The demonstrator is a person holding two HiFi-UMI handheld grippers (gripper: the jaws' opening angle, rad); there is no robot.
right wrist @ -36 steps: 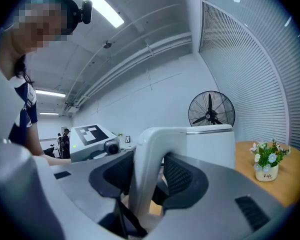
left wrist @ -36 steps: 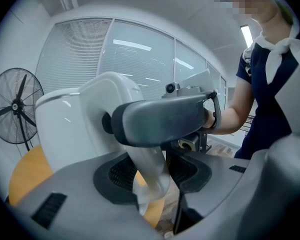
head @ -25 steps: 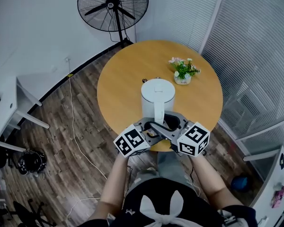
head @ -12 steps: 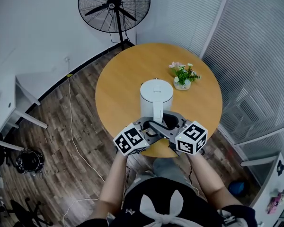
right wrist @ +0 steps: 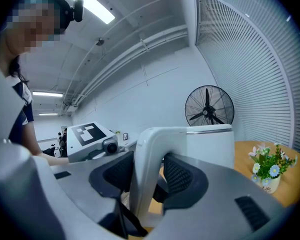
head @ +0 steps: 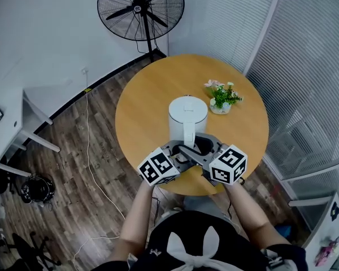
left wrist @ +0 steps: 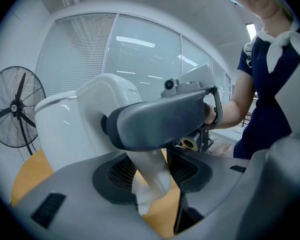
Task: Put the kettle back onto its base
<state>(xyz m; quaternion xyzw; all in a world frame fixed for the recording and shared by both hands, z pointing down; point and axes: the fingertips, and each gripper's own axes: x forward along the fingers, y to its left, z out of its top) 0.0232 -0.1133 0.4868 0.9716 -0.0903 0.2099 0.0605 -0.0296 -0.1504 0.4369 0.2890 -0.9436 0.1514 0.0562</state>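
gripping the kettle (head: 187,113) by its handle (head: 187,135) with both tools, the person has it over the near part of the round desk (head: 147,100), close to the front edge. the right gripper (right wrist: 142,176) has its jaws closed on the upright white handle, a ribbed pad pressed to each side. the left gripper (left wrist: 149,175) has its jaws round the lower, thinner end of that handle. they look closed on it, though a sliver of desk shows beside one pad, so that hold may be the weaker one. one grey jaw of the right gripper crosses right in front of the left gripper's camera.

no view shows the base: it is either under the kettle or hidden by it, and i cannot tell whether the kettle is seated yet.

risks, as i judge them:
- the body hangs out in front of a thin, smooth handle, so it could tip forward or twist in the pads.
- two sets of jaws crowd one short handle, so one could nudge the other loose.
- lowering without sight of the base could leave the kettle crooked or off to one side.
- the flower pot (head: 220,107) stands near, behind and to the right, within reach of a swing.
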